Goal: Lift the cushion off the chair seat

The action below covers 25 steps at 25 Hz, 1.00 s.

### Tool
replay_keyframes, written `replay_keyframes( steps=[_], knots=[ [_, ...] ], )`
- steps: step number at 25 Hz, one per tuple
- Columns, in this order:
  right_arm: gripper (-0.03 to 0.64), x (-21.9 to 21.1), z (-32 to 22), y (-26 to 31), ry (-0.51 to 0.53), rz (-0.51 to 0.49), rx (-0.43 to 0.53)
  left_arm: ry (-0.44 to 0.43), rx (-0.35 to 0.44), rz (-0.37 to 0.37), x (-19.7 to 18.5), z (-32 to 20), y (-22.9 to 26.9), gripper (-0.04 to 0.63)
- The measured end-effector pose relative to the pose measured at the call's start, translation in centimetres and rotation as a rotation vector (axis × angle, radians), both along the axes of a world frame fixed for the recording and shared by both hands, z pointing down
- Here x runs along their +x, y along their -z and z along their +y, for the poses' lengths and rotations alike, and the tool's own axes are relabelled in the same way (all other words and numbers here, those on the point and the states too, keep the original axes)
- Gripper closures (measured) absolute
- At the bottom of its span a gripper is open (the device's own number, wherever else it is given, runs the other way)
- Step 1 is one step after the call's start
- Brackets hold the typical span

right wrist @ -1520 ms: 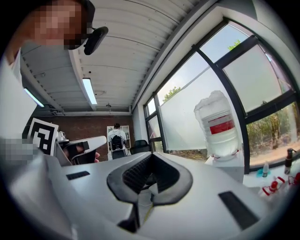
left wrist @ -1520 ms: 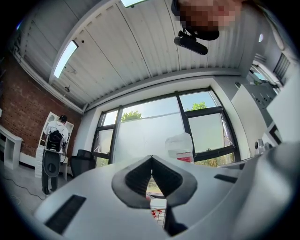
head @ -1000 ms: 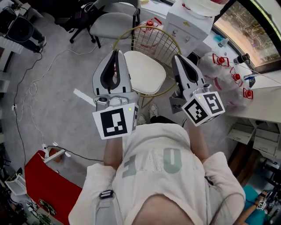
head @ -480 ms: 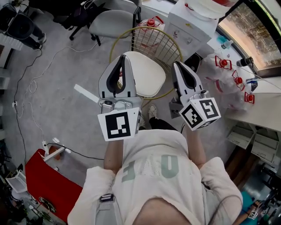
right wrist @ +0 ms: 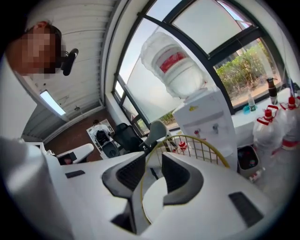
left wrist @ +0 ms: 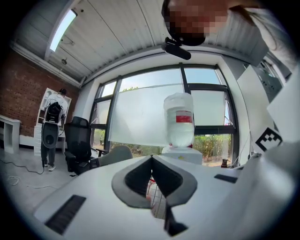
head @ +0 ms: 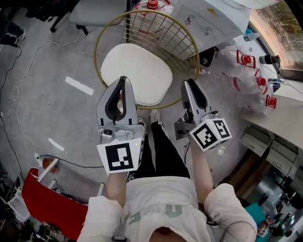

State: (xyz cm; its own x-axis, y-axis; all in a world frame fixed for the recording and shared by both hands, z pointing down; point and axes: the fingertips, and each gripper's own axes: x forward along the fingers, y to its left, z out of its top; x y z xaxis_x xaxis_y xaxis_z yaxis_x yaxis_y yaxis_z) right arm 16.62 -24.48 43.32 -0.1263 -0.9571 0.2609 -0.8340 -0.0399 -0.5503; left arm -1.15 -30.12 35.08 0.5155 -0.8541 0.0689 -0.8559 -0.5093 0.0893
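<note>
A white oval cushion (head: 137,71) lies on the seat of a round gold wire chair (head: 97,47). My left gripper (head: 124,79) hangs over the cushion's front edge, pointing level. Its jaws meet at the tips (left wrist: 151,159), shut on nothing. My right gripper (head: 190,82) is beside the chair's front right rim, tilted slightly down. Its jaws (right wrist: 152,161) have just been opening and stand a little apart with nothing gripped. The cushion (right wrist: 152,201) and the gold rim (right wrist: 201,140) show through the gap.
A white water dispenser (head: 208,19) with its bottle (left wrist: 179,119) stands behind the chair. Clear bags with red caps (head: 246,71) lie at the right and a grey office chair (head: 94,12) at the back. My own legs (head: 163,151) are just before the chair. Cables cross the floor at the left.
Both grippers have come down and now sit at the chair's front edge. The chair fills more of the head view than before.
</note>
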Motion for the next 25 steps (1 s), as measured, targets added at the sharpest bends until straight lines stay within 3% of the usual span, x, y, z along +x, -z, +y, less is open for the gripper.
replay_keyframes(
  steps=[4, 7, 10, 13, 17, 25],
  knots=[
    [0.482, 0.1, 1.1, -8.6, 0.0, -0.039, -0.126, -0.014, -0.041, -0.025, 0.3, -0.3, -8.1, 0.583],
    [0.412, -0.4, 1.5, -13.9, 0.01, -0.037, -0.192, -0.018, -0.097, -0.022, 0.6, 0.1, -13.6, 0.583],
    [0.339, -1.2, 1.7, -18.3, 0.014, -0.072, -0.265, -0.03, -0.132, -0.042, 0.6, 1.0, -17.6, 0.583],
    [0.294, -1.9, 1.3, -21.7, 0.024, -0.031, -0.326, -0.033, -0.163, -0.047, 0.3, 1.8, -20.5, 0.583],
    [0.291, -1.9, 1.6, -26.1, 0.023, -0.003, -0.472, -0.039, -0.199, -0.054, -0.6, 2.5, -21.7, 0.583],
    [0.291, -0.7, 1.8, -31.2, -0.115, -0.218, -0.705, -0.082, -0.211, -0.092, -1.4, 1.9, -20.5, 0.583]
  ],
)
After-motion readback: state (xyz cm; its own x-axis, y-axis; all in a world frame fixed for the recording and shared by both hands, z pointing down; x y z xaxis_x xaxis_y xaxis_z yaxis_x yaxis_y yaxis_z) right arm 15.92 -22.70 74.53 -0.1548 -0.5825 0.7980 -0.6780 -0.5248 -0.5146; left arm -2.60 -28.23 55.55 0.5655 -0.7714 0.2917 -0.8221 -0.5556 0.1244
